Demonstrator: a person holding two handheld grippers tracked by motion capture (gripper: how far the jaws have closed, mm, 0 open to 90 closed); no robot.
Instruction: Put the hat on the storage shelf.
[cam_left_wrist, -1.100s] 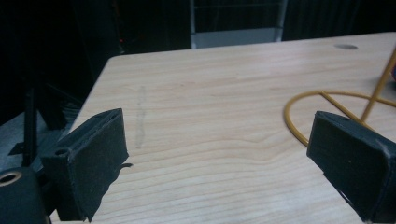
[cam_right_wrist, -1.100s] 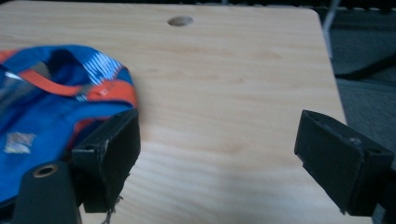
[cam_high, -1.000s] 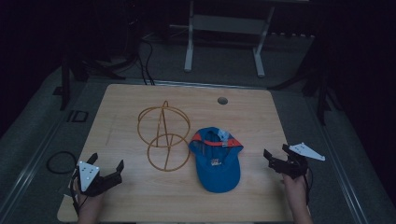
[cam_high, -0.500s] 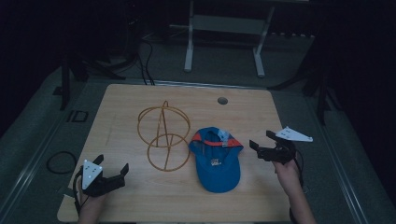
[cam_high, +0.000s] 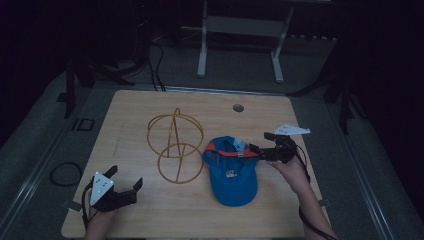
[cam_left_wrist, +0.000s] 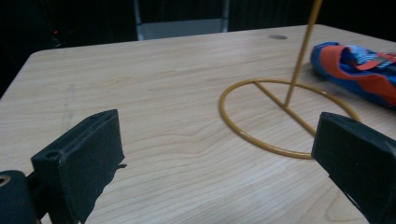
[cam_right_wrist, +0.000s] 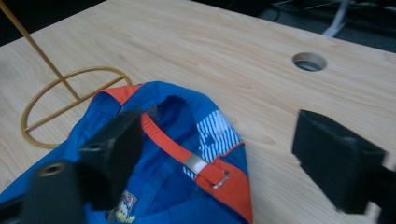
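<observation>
The counter (cam_high: 150, 210) is filling mid-frame, bearing a wire stand (cam_high: 175, 145) at centre and a blue cap (cam_high: 232, 170) lying just right of it. The right hand-held gripper (cam_high: 257, 142) is hovering at the cap's right edge, jaws wide but just closing slightly, one over the cap's back, gripping nothing. The left hand-held gripper (cam_high: 125, 176) is resting released at lower left.

Dim high view, dark surroundings; blurred near fingers (cam_right_wrist: 112, 154)

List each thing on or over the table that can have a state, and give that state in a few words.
Blue cap: lying flat on the table, not gripped.
Gold wire stand: upright, bare.
Right gripper: open, at the cap's back strap.
Left gripper: open, holding nothing.
</observation>
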